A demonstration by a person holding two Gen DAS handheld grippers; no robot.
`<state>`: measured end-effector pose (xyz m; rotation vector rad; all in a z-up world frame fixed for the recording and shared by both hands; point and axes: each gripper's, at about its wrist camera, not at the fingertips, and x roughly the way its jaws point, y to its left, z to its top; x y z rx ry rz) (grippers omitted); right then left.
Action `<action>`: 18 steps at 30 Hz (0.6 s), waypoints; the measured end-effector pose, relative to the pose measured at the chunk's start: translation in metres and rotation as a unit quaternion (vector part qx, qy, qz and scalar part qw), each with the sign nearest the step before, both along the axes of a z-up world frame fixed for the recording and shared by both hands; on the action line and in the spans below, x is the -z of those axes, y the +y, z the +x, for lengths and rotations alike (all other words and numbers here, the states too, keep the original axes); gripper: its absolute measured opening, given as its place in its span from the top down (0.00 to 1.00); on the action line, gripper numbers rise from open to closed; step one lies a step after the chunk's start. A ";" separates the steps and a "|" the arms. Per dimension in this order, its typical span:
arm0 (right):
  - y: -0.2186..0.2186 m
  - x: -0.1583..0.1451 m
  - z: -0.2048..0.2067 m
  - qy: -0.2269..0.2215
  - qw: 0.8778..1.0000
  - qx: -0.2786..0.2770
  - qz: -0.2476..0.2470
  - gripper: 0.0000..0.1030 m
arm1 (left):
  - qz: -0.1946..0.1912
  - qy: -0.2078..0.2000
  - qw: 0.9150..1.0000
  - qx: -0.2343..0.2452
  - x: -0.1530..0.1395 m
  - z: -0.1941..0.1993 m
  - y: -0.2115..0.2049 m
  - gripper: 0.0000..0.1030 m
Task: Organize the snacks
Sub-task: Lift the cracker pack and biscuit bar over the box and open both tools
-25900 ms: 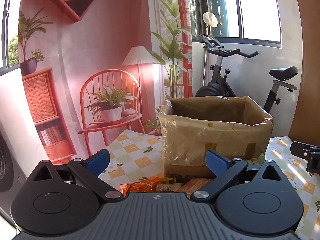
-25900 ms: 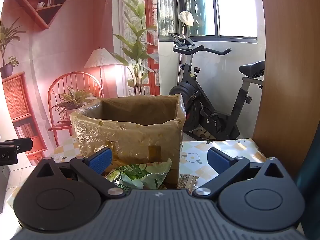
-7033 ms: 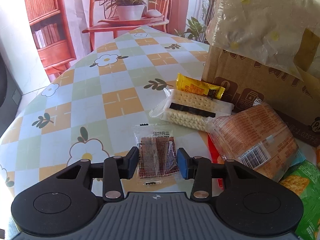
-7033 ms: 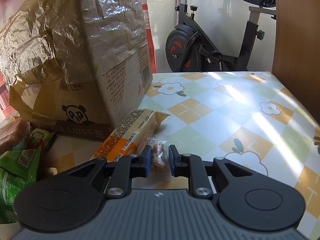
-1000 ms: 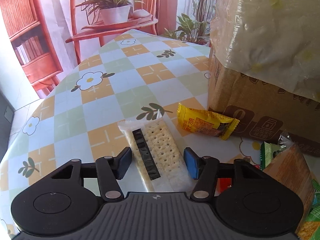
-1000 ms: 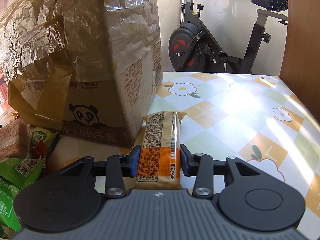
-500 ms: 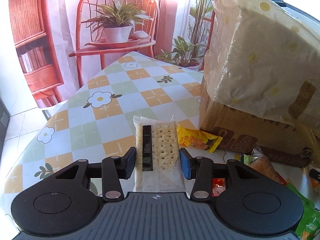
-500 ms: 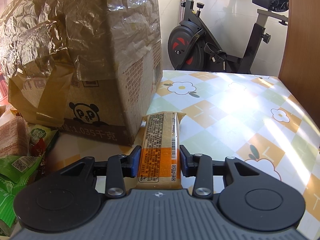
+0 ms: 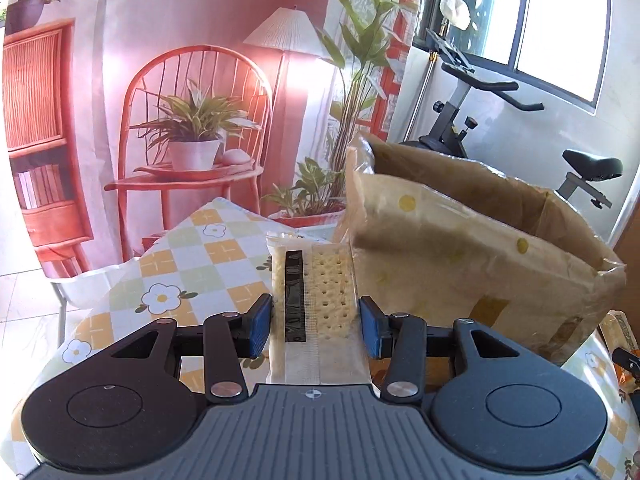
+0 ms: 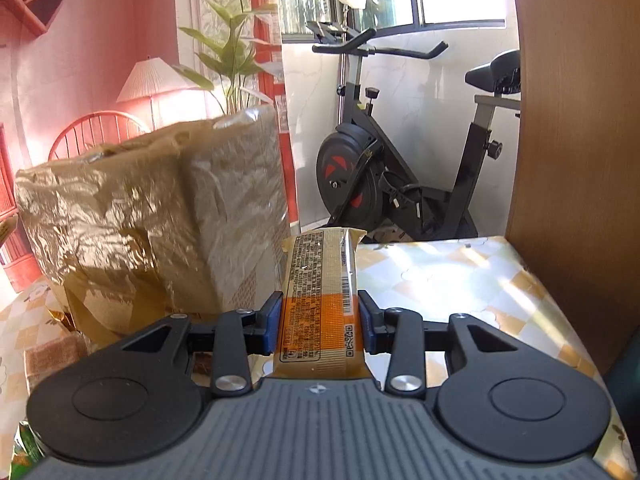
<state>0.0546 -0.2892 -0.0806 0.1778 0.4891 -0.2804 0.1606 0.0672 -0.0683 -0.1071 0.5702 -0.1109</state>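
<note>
My left gripper (image 9: 316,326) is shut on a clear cracker packet (image 9: 316,300) with a black stripe and holds it raised off the table, left of the open cardboard box (image 9: 472,256). My right gripper (image 10: 319,326) is shut on a long orange and tan snack bar (image 10: 320,300) and holds it raised, right of the same plastic-wrapped box (image 10: 152,216). The bar and part of the right gripper show at the far right edge of the left wrist view (image 9: 622,344).
The table carries a checked flower-print cloth (image 9: 192,272). A brown snack packet (image 10: 52,354) lies at the box's foot, with green packets at the lower left edge. A wooden panel (image 10: 576,120) stands at the right. An exercise bike (image 10: 384,176) stands behind the table.
Both grippers have lifted their packets off the table and tilted up. The box's open top has come into the left wrist view.
</note>
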 end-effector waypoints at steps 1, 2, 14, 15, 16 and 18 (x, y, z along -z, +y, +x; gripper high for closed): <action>0.001 -0.015 0.003 -0.011 1.000 -0.005 -0.006 0.62 | 0.001 -0.012 1.000 0.004 -0.009 -0.001 -0.003 0.53; 0.002 -0.026 0.005 -0.017 1.000 -0.010 -0.013 0.62 | 0.006 -0.021 1.000 0.003 -0.019 -0.001 -0.007 0.53; 0.031 -0.095 0.055 -0.063 0.994 -0.076 -0.048 0.62 | -0.008 -0.056 0.998 -0.016 -0.056 0.026 -0.009 0.75; 0.033 -0.094 0.057 -0.062 0.994 -0.080 -0.046 0.62 | -0.014 -0.046 0.999 -0.015 -0.051 0.027 -0.004 0.75; 0.037 -0.091 0.057 -0.061 0.994 -0.082 -0.043 0.62 | -0.020 -0.037 0.999 -0.014 -0.047 0.026 0.003 0.74; 0.039 -0.087 0.057 -0.058 0.994 -0.085 -0.039 0.62 | -0.013 -0.021 1.000 -0.019 -0.036 0.024 0.011 0.66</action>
